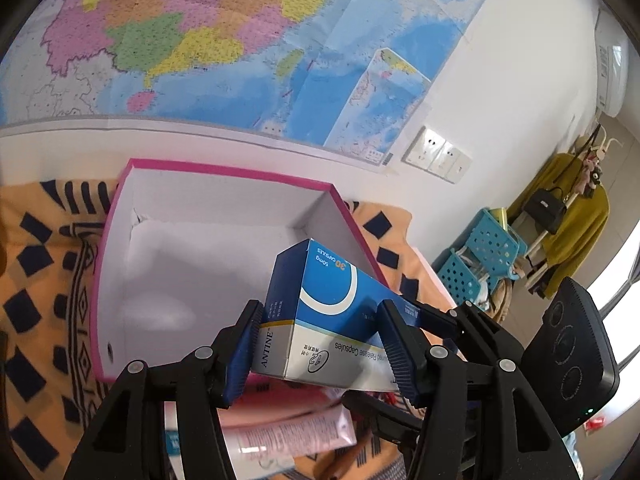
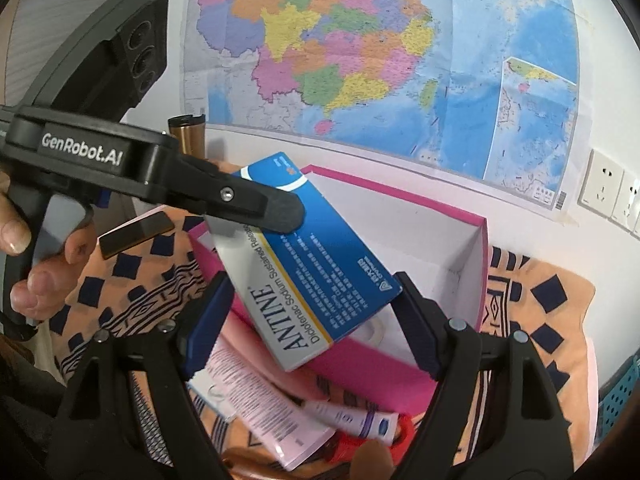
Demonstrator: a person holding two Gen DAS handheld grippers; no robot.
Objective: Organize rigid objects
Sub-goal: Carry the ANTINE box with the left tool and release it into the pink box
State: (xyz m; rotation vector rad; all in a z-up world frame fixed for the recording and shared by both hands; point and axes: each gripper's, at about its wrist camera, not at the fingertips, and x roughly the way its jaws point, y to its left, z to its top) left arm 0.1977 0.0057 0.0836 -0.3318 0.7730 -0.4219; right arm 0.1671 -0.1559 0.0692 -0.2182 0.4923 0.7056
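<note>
- Medicine carton (image 1: pixel 320 320) hangs tilted above the pink box's (image 1: pixel 120 248) near wall, long axis slanting, far end raised toward the wall map (image 1: pixel 240 40).
- Left gripper (image 1: pixel 324 354) fingers clench its sides.
- Right gripper (image 2: pixel 316 330) fingers bracket its near end; whether they press it, I cannot tell.

pink box (image 1: pixel 120 264) interior open and bare, medicine carton (image 1: pixel 320 312) over its near rim

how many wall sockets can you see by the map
3, in a row on the white wall at the map's lower right corner: first wall socket, second wall socket, third wall socket. The right wrist view cuts off the third; more may lie outside the frames.
</note>
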